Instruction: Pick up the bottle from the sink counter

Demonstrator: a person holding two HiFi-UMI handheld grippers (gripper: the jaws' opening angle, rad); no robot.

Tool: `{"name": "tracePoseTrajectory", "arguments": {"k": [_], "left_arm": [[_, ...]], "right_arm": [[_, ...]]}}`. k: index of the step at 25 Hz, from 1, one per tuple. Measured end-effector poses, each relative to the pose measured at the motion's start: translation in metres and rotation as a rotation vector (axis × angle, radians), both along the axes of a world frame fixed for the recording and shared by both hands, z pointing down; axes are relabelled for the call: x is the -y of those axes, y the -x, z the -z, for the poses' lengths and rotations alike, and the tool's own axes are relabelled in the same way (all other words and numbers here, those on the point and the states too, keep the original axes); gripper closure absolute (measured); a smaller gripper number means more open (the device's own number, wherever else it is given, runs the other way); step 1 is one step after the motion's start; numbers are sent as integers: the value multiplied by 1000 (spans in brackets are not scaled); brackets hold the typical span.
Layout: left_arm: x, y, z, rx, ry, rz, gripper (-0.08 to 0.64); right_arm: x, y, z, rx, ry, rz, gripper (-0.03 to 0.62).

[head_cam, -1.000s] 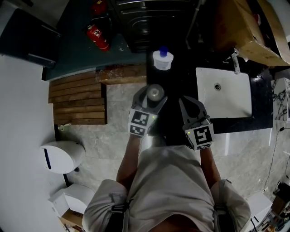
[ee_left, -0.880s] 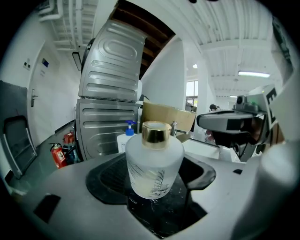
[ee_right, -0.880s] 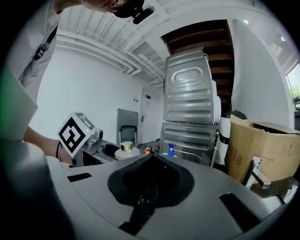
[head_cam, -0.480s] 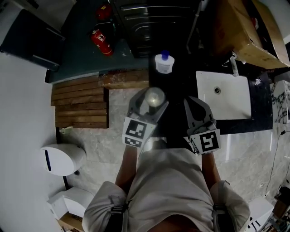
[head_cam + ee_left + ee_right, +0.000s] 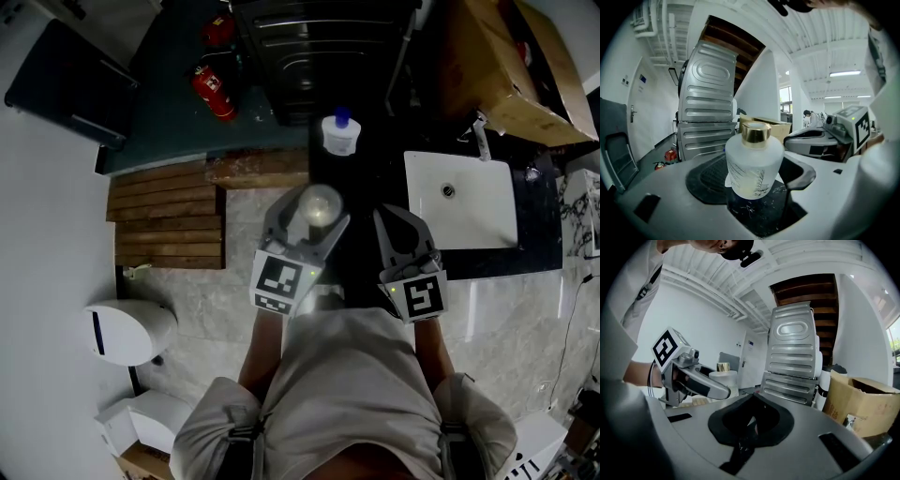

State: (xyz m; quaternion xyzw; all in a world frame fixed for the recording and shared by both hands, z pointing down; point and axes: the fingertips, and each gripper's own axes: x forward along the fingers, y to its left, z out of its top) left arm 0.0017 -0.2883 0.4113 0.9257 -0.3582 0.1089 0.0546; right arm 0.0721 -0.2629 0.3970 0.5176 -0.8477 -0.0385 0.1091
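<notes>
A frosted white bottle (image 5: 319, 203) with a gold cap is held upright in my left gripper (image 5: 313, 210), which is shut on it, over the left edge of the black sink counter (image 5: 361, 239). In the left gripper view the bottle (image 5: 754, 165) fills the gap between the jaws of that gripper (image 5: 757, 190), with black speckled counter showing below. My right gripper (image 5: 395, 219) hovers beside it to the right, shut and empty. In the right gripper view its black pads (image 5: 749, 423) meet with nothing between them, and the bottle (image 5: 723, 373) shows at the left.
A second white bottle with a blue cap (image 5: 339, 132) stands further back on the counter. The white sink basin (image 5: 461, 202) lies to the right, a cardboard box (image 5: 511, 67) beyond it. A metal appliance (image 5: 314, 47), red fire extinguishers (image 5: 214, 93) and wooden decking (image 5: 167, 216) lie ahead and left.
My left gripper has come a little nearer and higher with the bottle held in it. The right gripper has barely shifted and stays shut.
</notes>
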Motion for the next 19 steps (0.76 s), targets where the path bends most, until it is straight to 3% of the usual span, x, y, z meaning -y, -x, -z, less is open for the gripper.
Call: {"name": "tracePoseTrajectory", "arguments": {"k": [19], "left_arm": [[-4, 1, 21, -20, -39, -18, 238]], "right_arm": [[0, 5, 17, 2, -28, 9, 598]]}}
